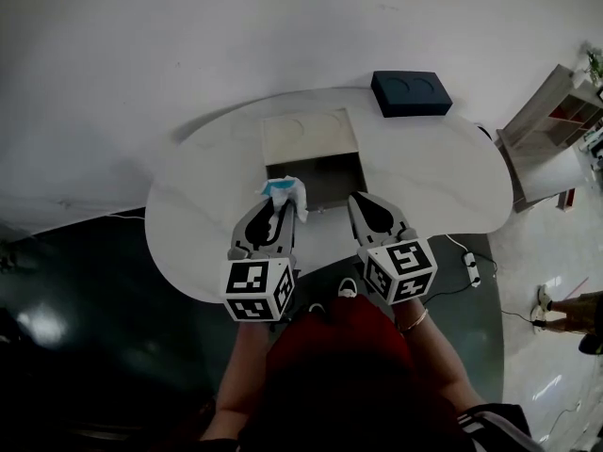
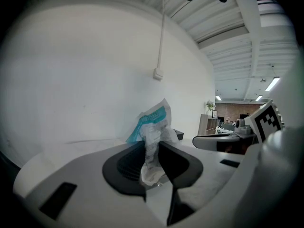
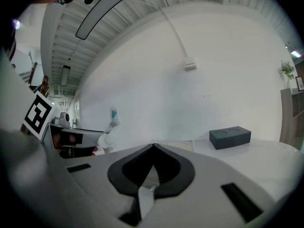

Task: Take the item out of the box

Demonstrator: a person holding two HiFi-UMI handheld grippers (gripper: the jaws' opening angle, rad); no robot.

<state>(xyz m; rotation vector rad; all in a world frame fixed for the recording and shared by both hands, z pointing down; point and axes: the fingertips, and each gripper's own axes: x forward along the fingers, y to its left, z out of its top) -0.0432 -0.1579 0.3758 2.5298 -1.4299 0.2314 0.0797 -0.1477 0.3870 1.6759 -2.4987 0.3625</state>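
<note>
My left gripper [image 1: 282, 207] is shut on a crumpled white and teal packet [image 1: 285, 193], held just in front of the open white box [image 1: 315, 181] at its left corner. In the left gripper view the packet [image 2: 154, 126] stands upright, pinched between the dark pads of the left gripper [image 2: 153, 150]. My right gripper [image 1: 359, 201] hovers at the box's right front corner, shut with nothing in it. Seen in its own view, the right gripper [image 3: 152, 148] has its tips together and the packet [image 3: 113, 121] shows off to the left.
The box's white lid [image 1: 309, 134] lies flat behind the box. A dark blue box [image 1: 410, 93] sits at the table's back right, also seen as the dark box [image 3: 230, 137]. The rounded white table [image 1: 198, 215] ends close to my body. A shelf [image 1: 556, 125] stands at right.
</note>
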